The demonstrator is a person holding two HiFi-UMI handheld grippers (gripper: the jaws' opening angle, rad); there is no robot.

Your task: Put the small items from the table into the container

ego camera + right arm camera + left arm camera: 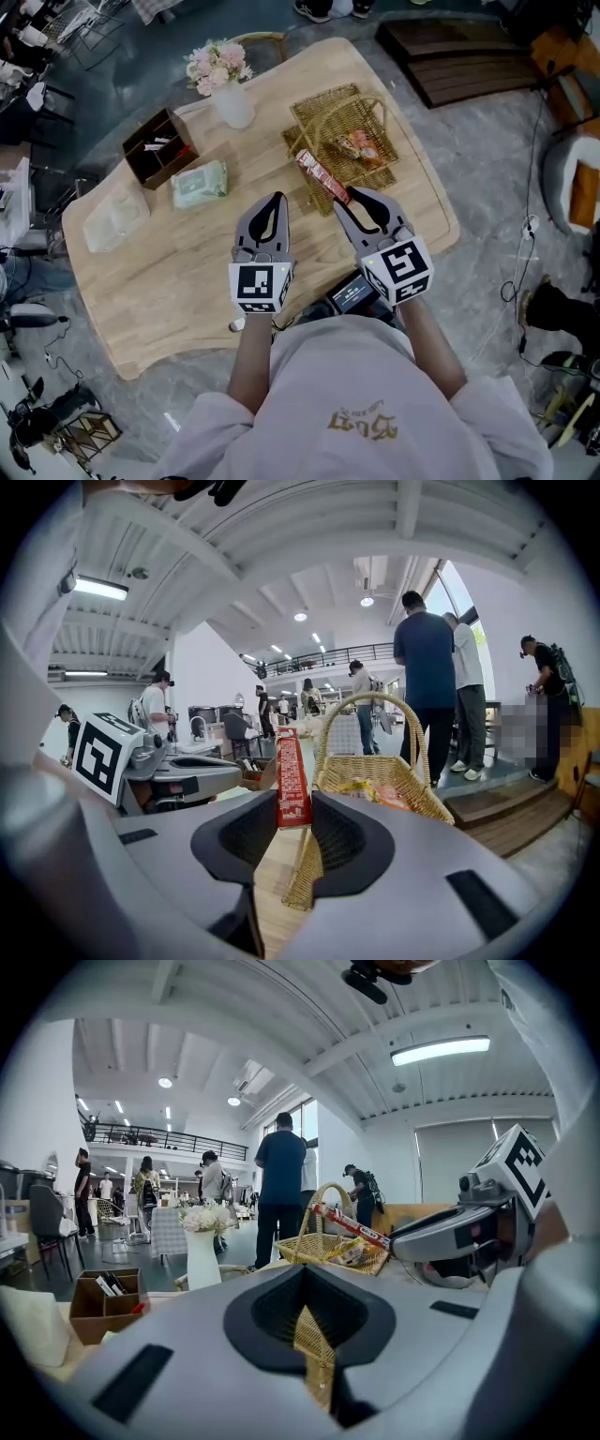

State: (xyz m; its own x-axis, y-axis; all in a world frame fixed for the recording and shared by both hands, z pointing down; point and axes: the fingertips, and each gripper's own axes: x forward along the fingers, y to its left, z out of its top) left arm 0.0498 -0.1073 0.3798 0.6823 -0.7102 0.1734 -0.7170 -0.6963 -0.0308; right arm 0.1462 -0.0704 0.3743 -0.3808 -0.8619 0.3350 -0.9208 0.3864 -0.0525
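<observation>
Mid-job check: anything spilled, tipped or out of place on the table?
Nothing stands out. The vase is upright, the basket sits flat, and the red snack stick is held in the right hand-held gripper, not dropped.

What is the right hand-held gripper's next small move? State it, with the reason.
Probably ease the red snack packet farther over the wicker basket, then open. The right hand-held gripper is shut on the packet's near end, and the packet reaches only across the basket's near rim; a wrapped snack already lies inside.

I see the wooden desk [178,281] carrying a wicker basket [342,141], flower vase [232,103], brown box [159,148], wipes pack [199,184] and clear bag [115,220].
</observation>
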